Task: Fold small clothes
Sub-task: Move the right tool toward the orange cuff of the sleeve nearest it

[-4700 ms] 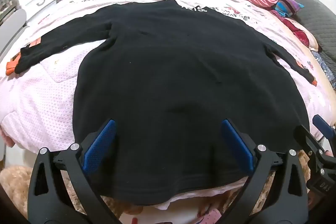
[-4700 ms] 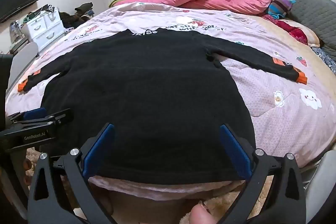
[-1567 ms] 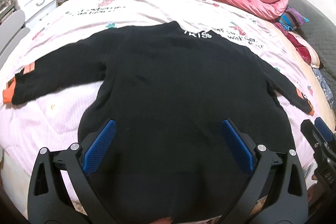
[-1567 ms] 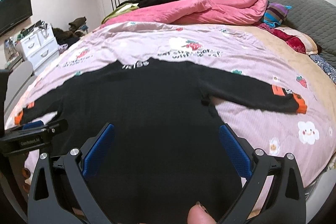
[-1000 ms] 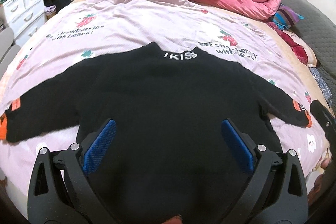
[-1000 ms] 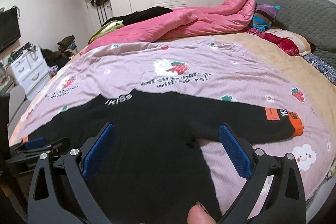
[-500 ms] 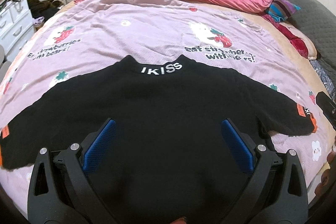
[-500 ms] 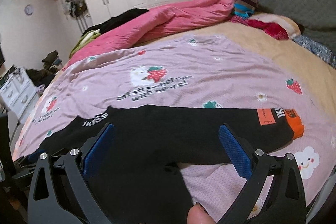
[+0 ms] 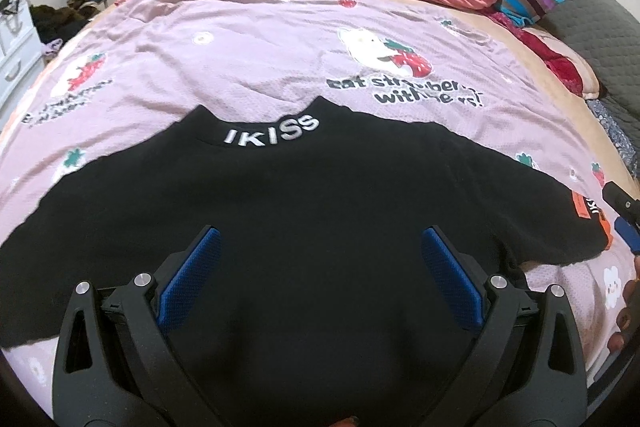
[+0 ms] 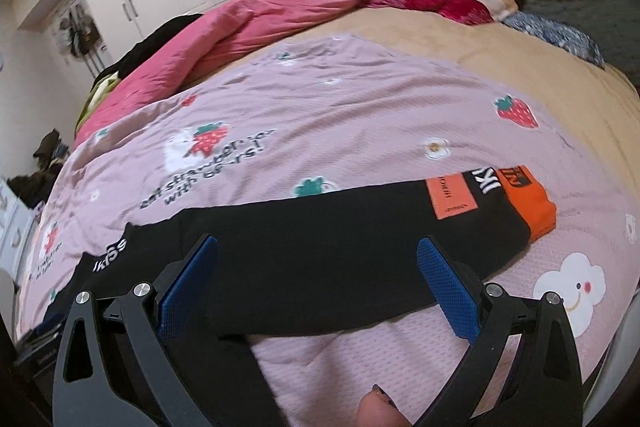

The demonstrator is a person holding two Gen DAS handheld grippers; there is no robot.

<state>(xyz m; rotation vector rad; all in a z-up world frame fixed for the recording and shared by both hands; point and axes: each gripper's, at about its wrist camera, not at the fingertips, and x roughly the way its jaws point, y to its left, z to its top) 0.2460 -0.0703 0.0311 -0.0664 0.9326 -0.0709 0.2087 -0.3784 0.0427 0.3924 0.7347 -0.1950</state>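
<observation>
Black sweater (image 9: 320, 211): collar (image 9: 272, 135) bears "IKISS" in white. Pink bedspread (image 9: 260, 59), at 1 o'clock from the collar: "eat strawber… with be…rs!", partly creased. Orange sleeve patch (image 10: 452, 201) near the cuff at 3 o'clock: print too small to read.

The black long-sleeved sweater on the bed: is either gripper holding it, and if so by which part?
Neither. The left gripper and right gripper are both open above the black long-sleeved sweater, with nothing between their blue pads.

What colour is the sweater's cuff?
Orange, on an otherwise black sweater; the cuff shows best in the right wrist view.
</observation>
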